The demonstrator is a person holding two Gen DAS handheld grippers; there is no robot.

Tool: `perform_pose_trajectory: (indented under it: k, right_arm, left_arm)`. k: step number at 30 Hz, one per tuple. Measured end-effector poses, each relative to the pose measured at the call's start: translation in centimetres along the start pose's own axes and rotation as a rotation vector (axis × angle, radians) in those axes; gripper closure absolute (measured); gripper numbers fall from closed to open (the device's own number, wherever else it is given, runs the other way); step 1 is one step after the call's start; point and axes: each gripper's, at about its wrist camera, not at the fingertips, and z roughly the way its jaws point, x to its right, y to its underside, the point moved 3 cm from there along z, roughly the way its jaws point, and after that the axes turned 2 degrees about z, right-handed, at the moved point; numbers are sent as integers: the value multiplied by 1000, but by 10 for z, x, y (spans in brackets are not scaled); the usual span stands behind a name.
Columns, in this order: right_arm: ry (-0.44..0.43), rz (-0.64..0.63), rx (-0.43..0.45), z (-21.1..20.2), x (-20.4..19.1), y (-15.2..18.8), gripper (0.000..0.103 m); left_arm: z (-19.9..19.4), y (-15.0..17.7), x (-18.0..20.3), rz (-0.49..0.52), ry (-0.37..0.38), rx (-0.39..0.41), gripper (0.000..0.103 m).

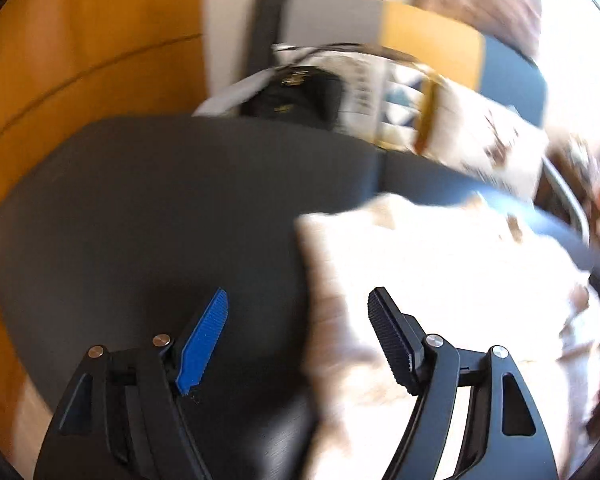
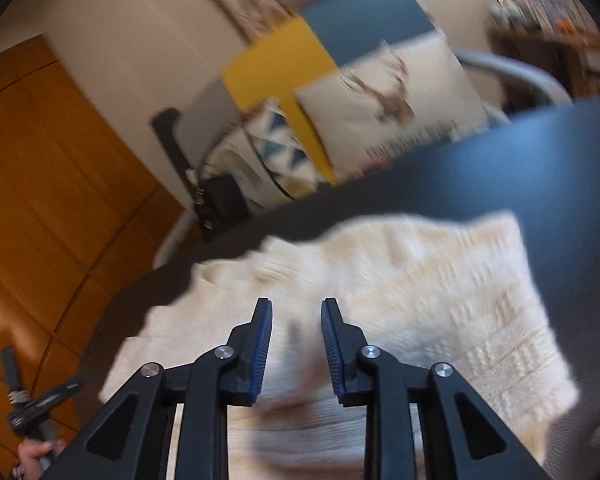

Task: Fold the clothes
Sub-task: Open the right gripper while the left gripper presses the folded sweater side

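Note:
A cream knitted garment [image 1: 440, 280] lies folded flat on the dark grey table [image 1: 140, 220]. My left gripper [image 1: 300, 296] hangs over the garment's left edge, jaws wide apart and empty: the blue finger is over bare table, the black one over the knit. In the right wrist view the same garment [image 2: 380, 300] spreads across the table [image 2: 540, 160]. My right gripper [image 2: 297, 304] is above its near part, open by a narrow gap, with nothing pinched that I can make out. The left gripper [image 2: 40, 400] and a hand [image 2: 32, 456] show at the bottom left. Both views are blurred.
Beyond the table's far edge stands a seat with yellow and blue panels [image 2: 284, 68], a white printed cushion [image 2: 392, 92] and a patterned one [image 2: 280, 144]. A black bag [image 1: 300, 96] rests there too. Orange wooden panelling [image 1: 80, 60] fills the left side.

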Motion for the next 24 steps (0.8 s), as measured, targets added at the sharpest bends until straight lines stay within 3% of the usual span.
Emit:
perform_pose_trajectory:
  k: [3,5,6,8,9,12,17,21,24]
  right_arm:
    - [33,-179,-94,11,-33,5,77]
    - [86,-312,-133,24,-46,13,77]
    - [121,-368,-155,31,-49,18,77]
    - [245,-421,-215,50,-38,31,77]
    - [283,-431,-233,57,-31,36,77]
    - [253,-362,-213,57,-18,29,77]
    - [305,-315,-183,61,-6,14,77]
    - [329,-310,-174,67,-4,1,77]
    - [298,-279,-176,69,-1,-5,77]
  left_arm:
    - [43,-17,42,116,-93,-40,27]
    - [64,-22,51,149,-151,-87,27]
    - [66,-22,50,152,-172,-71,26]
    - [69,-22,45,153,-211,-20,13]
    - [76,-24,46,162,-232,-10,11]
    - [93,-34,46,152,-243,-21,0]
    - [125,-54,60,184,-205,-13,0]
    - [115,-46,75,237,-247,15,0]
    - [112,-46,69,217,-214,2,0]
